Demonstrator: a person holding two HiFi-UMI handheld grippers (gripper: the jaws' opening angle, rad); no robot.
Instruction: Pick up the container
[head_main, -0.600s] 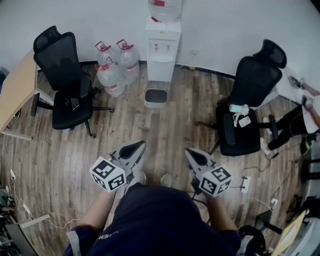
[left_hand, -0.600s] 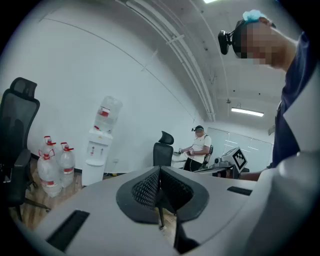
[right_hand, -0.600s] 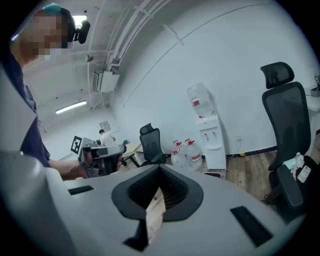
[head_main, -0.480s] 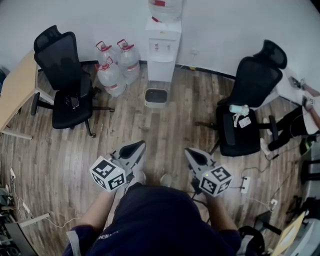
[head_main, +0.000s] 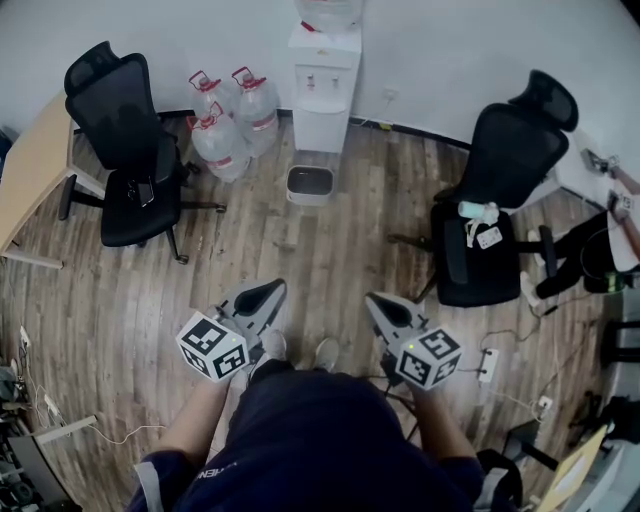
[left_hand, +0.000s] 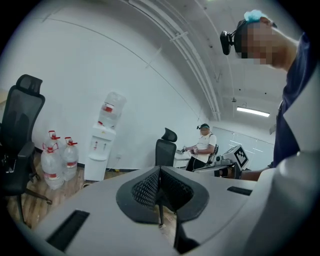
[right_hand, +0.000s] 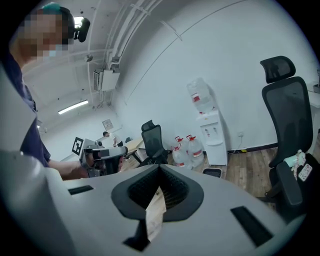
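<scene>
Since the grey container (head_main: 310, 184) sits on the wood floor (head_main: 335, 250) just in front of the water dispenser (head_main: 322, 88), well ahead of both grippers, an approach is needed first. The left gripper (head_main: 265, 295) and right gripper (head_main: 383, 304) are seen shut and empty, so jaws should be opened before the rim is reached.

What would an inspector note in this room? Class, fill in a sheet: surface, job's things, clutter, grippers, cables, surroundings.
Surface: wood floor; no worktable close by.
Job's things: grey bin on the floor before the cooler, untouched; it may be the container.
Clutter: small pale items on the right chair.
Grippers: left gripper and right gripper shut, empty, held over the floor.
Cables: corded power strip on the floor at right.
Surroundings: three jugs, left chair, desk, white wall.
</scene>
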